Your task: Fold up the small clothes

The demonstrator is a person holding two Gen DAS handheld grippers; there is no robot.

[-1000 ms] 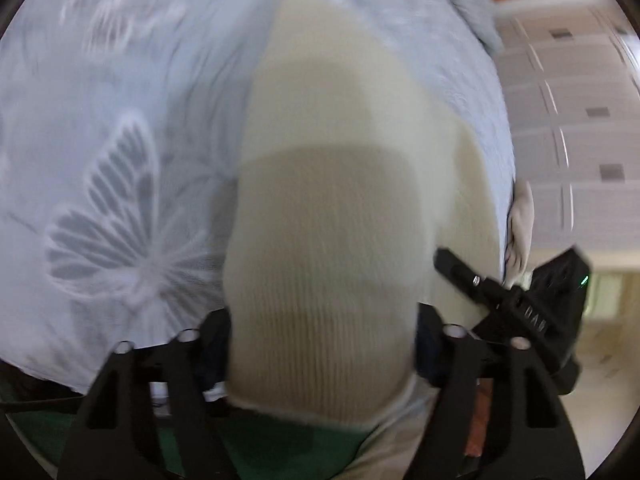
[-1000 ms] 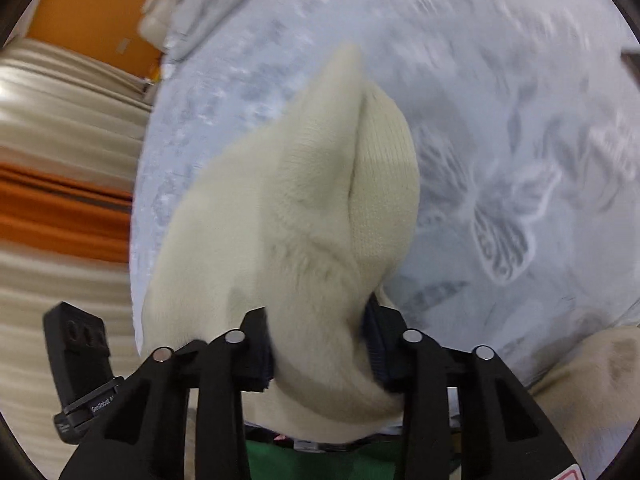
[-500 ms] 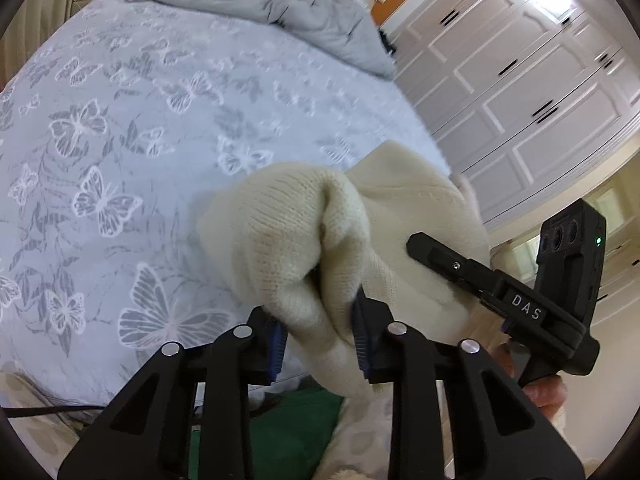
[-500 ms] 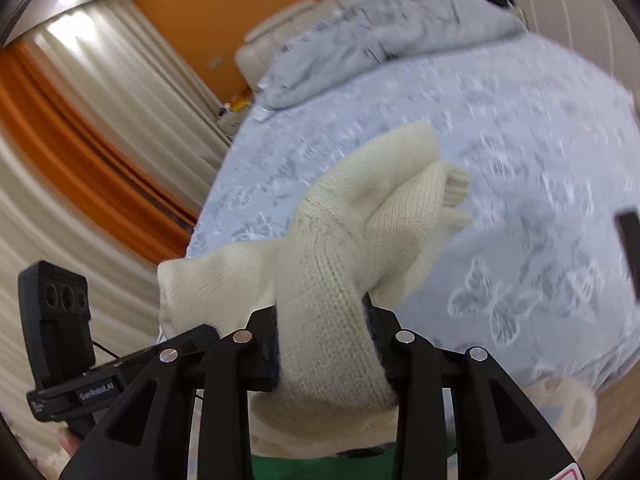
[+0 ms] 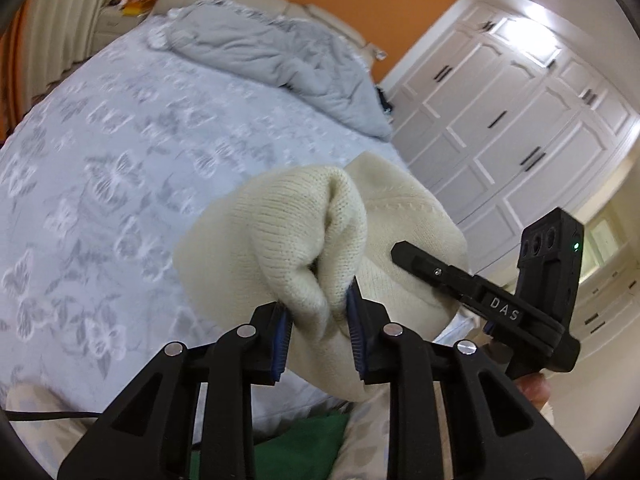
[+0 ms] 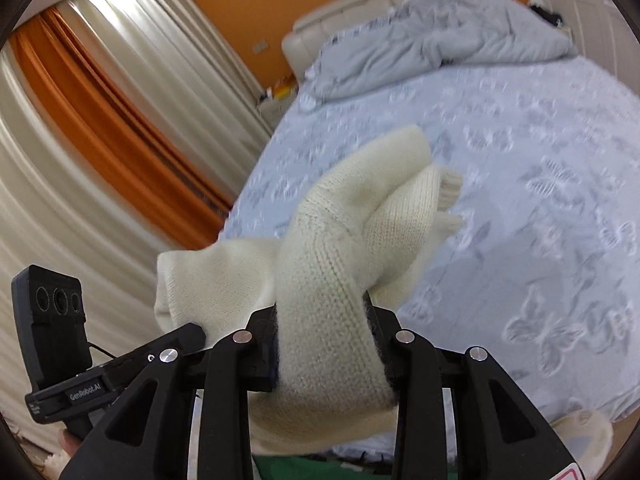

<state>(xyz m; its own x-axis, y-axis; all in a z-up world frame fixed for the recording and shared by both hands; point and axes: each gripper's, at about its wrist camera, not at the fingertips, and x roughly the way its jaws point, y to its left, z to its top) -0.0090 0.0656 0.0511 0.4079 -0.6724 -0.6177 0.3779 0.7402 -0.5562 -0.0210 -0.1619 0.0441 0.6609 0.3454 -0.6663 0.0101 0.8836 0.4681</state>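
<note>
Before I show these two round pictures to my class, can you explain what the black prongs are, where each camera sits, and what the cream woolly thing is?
No robot here: a person holds a two-finger gripper in each hand, each with a fisheye camera looking along its fingers. One picture comes from the left gripper, the other from the right gripper. Both are shut on one cream knitted garment, lifted off the bed, which has a butterfly-print cover. A grey duvet lies bunched near the headboard. Each view also catches the other gripper at its edge. White wardrobes and curtains stand behind.
</note>
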